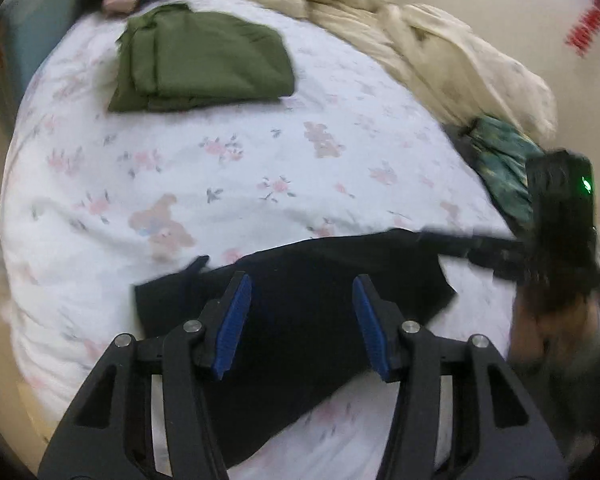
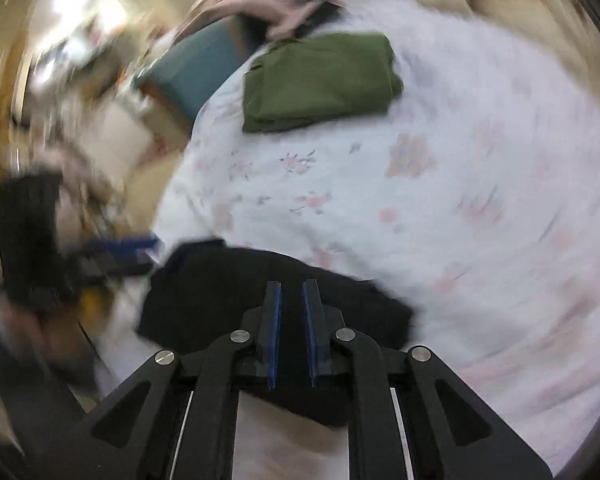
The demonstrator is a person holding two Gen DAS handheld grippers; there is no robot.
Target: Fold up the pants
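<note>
I hold one set of jaws in each hand, and both point at a bed covered with a white sheet (image 1: 228,184) that has pink flowers and little bears on it.

My left jaws (image 1: 302,300) are open wide. Their blue pads (image 1: 236,320) have a big gap between them and hold nothing. Right under them and a bit ahead lie the dark, almost black pants (image 1: 300,320), flat on the bed, near its front edge. One part of the pants runs out to the right of my left jaws, toward my other tool.

My right jaws (image 2: 292,312) are nearly closed. There is only a thin gap between the two blue pads, and I see no cloth in that gap. The dark pants (image 2: 228,292) lie right under and ahead of these jaws, and also spread to their left. The picture from this side is blurry.

Far ahead of my left jaws, a little to the left, sits a folded green cloth (image 1: 204,60). It is well apart from the dark pants. Far ahead and to the right is a crumpled cream blanket (image 1: 420,44). Near it, closer to me on the right, is a blue-green patterned cloth (image 1: 500,160). A teal box shape (image 2: 196,76) stands beside the bed, far ahead and left of my right jaws.
</note>
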